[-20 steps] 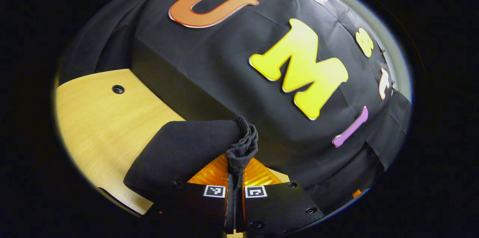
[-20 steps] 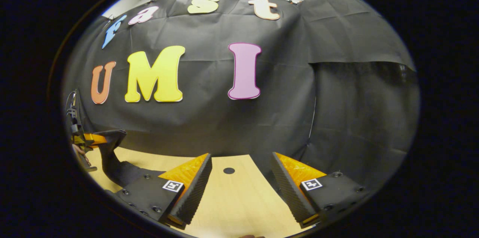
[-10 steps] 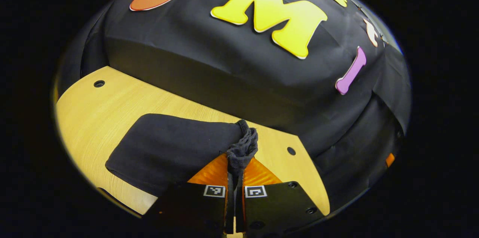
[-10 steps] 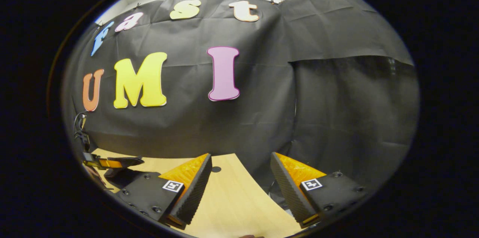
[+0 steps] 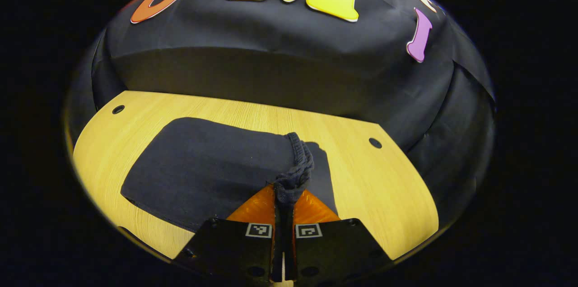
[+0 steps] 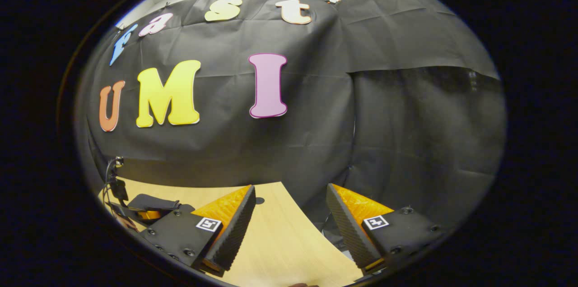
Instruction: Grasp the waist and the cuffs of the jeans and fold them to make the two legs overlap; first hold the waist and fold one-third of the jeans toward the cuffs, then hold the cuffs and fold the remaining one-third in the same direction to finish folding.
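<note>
- dark denim: the folded black jeans (image 5: pixel 212 165) now lie flat on the pale wooden table (image 5: pixel 384 187), where a second ago they hung lifted.
- my left gripper (image 5: pixel 283 196) still pinches their bunched edge; release looks next.
- my right gripper (image 6: pixel 291 219) hangs spread, empty, well apart.

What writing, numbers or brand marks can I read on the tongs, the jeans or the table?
Left tongs: no words; the two square markers bear a black-and-white pattern, no letters.
Right tongs: the same, one patterned square on each finger.
Jeans: no text seen.
Table: no text.
</note>
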